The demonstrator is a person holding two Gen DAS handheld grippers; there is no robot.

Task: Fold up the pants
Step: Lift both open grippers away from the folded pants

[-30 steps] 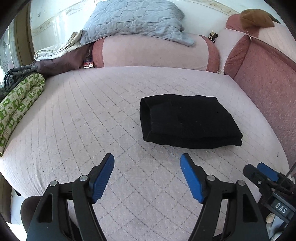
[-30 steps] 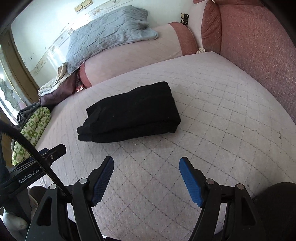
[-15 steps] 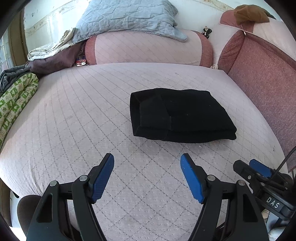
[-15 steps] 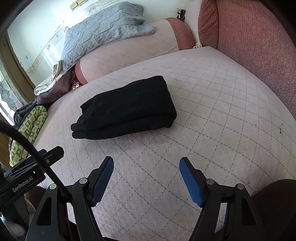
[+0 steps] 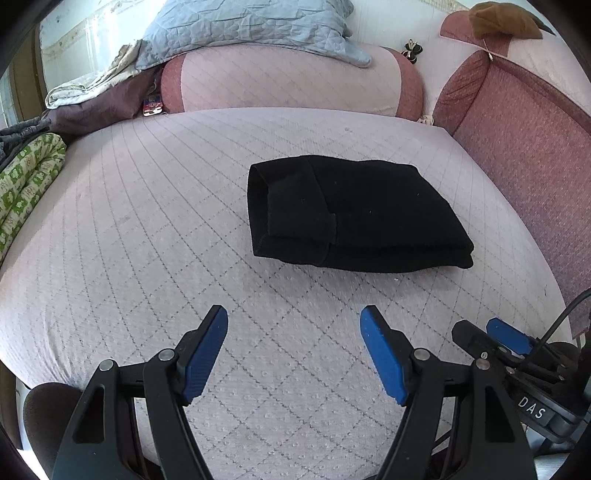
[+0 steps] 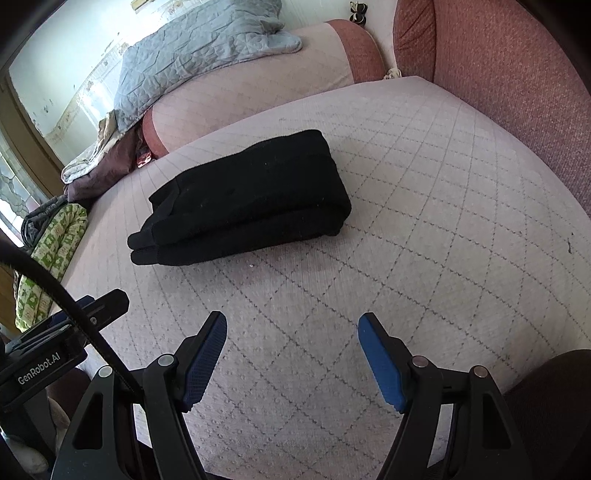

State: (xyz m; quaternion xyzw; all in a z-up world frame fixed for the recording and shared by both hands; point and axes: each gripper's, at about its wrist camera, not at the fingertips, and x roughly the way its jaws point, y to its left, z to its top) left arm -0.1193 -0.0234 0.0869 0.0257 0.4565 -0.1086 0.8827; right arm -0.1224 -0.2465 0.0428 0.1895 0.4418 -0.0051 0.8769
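1. A pair of black pants [image 5: 354,218] lies on a bed [image 5: 147,229] covered in a pale pink quilted sheet. They are already folded into a compact, thick rectangle of several layers.

2. The left gripper [image 5: 293,350] hangs low over the near part of the bed, jaws spread wide and holding nothing. The pants sit ahead of these jaws and a little to their right, well apart from the blue pads.

3. The right gripper [image 6: 291,350] is also spread wide and empty. The pants [image 6: 243,206] lie ahead of its jaws and a little to their left, again well clear.

4. Beyond the pants, a long pink bolster [image 5: 288,81] runs across the head of the bed with a grey-blue quilted blanket [image 5: 251,26] draped on it. A green patterned roll [image 5: 26,184] sits far off to the left of the left jaws.

5. Judging by the tidy bundle and both tools empty, the folding looks finished. At most, a small straightening of the layered edges nearest the jaws may remain.
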